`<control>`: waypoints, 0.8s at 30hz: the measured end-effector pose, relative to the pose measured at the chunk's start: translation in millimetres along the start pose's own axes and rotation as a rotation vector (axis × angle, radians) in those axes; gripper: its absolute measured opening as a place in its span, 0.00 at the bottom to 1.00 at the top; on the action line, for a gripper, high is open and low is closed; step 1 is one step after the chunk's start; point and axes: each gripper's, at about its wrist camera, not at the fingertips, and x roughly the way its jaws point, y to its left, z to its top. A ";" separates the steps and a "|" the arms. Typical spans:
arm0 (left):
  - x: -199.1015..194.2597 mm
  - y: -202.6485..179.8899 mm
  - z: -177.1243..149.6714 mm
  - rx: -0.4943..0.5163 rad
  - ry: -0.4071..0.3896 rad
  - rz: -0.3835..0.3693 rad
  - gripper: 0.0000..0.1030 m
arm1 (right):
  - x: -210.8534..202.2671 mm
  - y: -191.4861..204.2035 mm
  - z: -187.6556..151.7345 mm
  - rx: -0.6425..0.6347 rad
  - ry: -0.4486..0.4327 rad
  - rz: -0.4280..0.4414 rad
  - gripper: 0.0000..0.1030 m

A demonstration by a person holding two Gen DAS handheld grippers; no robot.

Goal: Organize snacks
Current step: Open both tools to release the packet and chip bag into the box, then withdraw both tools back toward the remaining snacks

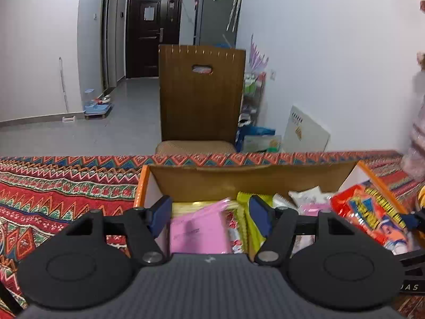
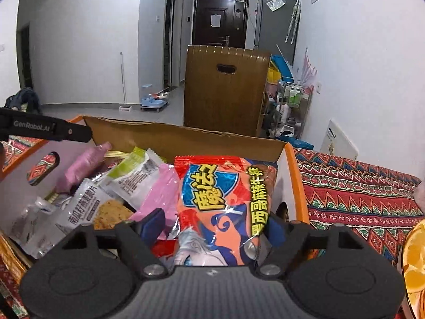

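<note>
An orange-rimmed cardboard box (image 1: 249, 176) on the patterned tablecloth holds several snack packets. My left gripper (image 1: 209, 212) is open and empty over the box's left part, above a pink packet (image 1: 198, 228). A red-orange chip bag (image 1: 372, 216) lies at the box's right. In the right wrist view the box (image 2: 186, 138) shows again. My right gripper (image 2: 212, 228) has its jaws spread wide around the lower part of the chip bag (image 2: 223, 202); whether the pads press it I cannot tell. Pink, white and green packets (image 2: 132, 180) lie left of the bag.
A wooden chair (image 1: 202, 93) stands just behind the table. The patterned tablecloth (image 1: 53, 194) spreads left of the box and right of it (image 2: 358, 194). A packet with orange slices (image 2: 415, 260) sits at the right edge. The left gripper's black body (image 2: 45, 129) reaches over the box's left wall.
</note>
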 end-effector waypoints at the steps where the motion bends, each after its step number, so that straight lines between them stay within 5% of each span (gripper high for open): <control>1: -2.3 -0.3 -0.1 0.005 -0.008 0.010 0.66 | -3.0 0.1 0.7 0.002 -0.005 -0.004 0.77; 8: -34.7 0.5 8.6 0.005 -0.029 0.016 0.68 | -34.3 -3.6 8.4 0.011 -0.061 -0.002 0.80; 13: -89.0 -1.6 9.0 -0.011 -0.073 0.004 0.80 | -69.5 -4.4 16.3 0.010 -0.099 -0.002 0.80; 19: -191.0 -14.3 -8.4 0.001 -0.137 -0.012 0.92 | -149.0 0.9 13.8 -0.013 -0.172 0.010 0.86; 24: -290.2 -24.7 -54.9 0.030 -0.206 -0.075 1.00 | -224.1 6.5 -12.0 -0.026 -0.243 0.040 0.91</control>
